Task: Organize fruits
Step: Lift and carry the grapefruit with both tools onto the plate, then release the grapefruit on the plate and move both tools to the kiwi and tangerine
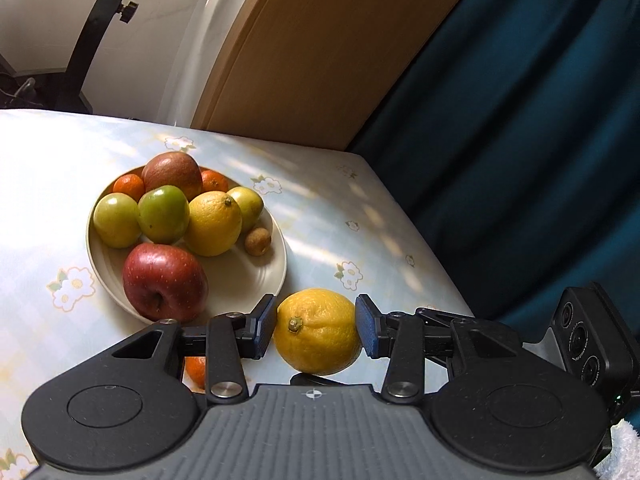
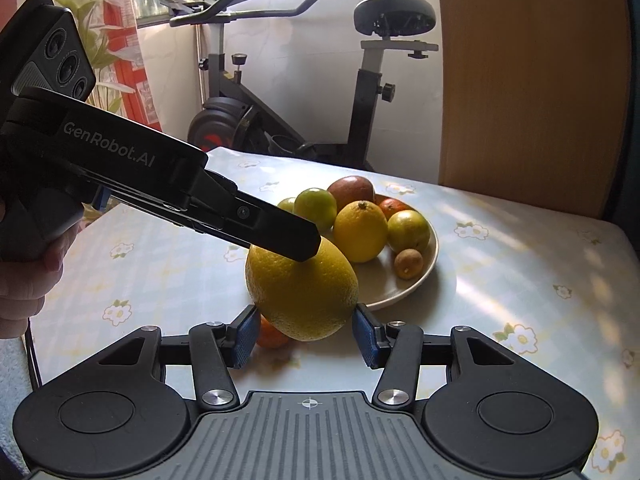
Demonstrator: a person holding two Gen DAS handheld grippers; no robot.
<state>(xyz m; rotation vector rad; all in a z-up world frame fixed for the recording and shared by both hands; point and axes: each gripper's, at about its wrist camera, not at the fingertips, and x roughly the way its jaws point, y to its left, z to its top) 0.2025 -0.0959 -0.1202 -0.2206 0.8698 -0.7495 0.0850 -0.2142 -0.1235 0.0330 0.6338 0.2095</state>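
A large yellow lemon (image 1: 320, 336) hangs just above the table, and my left gripper (image 1: 316, 326) is shut on it, one blue pad on each side. In the right wrist view the same lemon (image 2: 300, 292) sits between the pads of my right gripper (image 2: 306, 320). Those pad tips touch its lower end. One of the left gripper's fingers (image 2: 280, 228) lies across its top. A beige plate (image 1: 248, 280) behind it holds two red apples, green fruits, another lemon, small oranges and a small brown fruit. One small orange (image 2: 272, 336) lies on the table below the lemon.
The table has a pale flowered cloth (image 2: 500, 264). Its right edge meets a dark blue curtain (image 1: 520, 140), and a wooden panel (image 1: 320, 60) stands behind. An exercise bike (image 2: 360, 92) stands beyond the far edge. A hand (image 2: 24, 292) grips the left gripper's handle.
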